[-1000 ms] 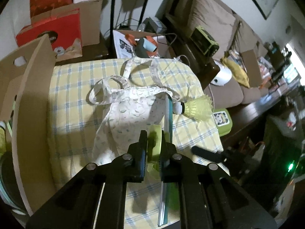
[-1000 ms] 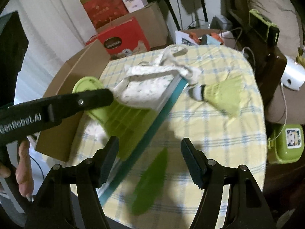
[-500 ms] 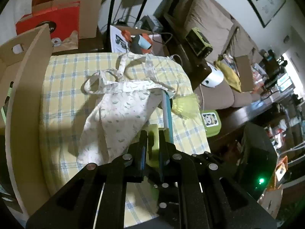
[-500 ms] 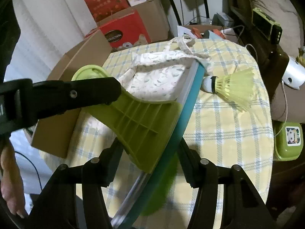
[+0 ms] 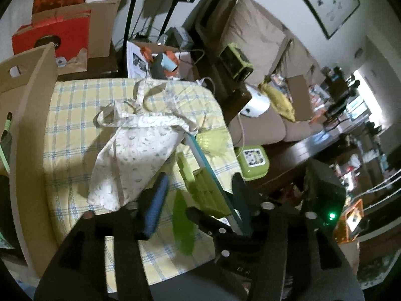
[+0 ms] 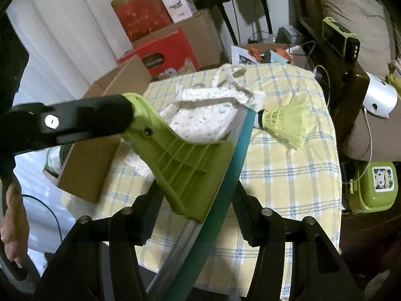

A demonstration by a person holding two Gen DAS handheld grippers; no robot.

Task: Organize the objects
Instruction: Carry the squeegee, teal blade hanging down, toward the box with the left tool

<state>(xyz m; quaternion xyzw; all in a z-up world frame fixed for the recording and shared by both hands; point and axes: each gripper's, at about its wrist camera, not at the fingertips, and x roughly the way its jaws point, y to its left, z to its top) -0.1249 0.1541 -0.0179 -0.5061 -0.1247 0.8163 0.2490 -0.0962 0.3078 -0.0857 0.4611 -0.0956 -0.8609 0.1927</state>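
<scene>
We see the green squeegee (image 6: 190, 173) lifted above the checked bench (image 6: 288, 175) — the right gripper (image 6: 195, 215) pinching its blade end. The left gripper (image 5: 198, 200) has just been opening, its jaws now spread around the handle. A cloth bag (image 6: 208, 115) and shuttlecock (image 6: 285, 123) lie behind.

A lime-green squeegee (image 6: 185, 168) with a teal blade edge. A tablecloth (image 6: 288, 175) checked pale yellow with blue and white lines. A white bag (image 5: 135, 155) with small grey-blue leaf prints. A yellow-green shuttlecock (image 6: 285, 123). Black grippers (image 6: 195, 208). A red box (image 6: 163, 55).
</scene>
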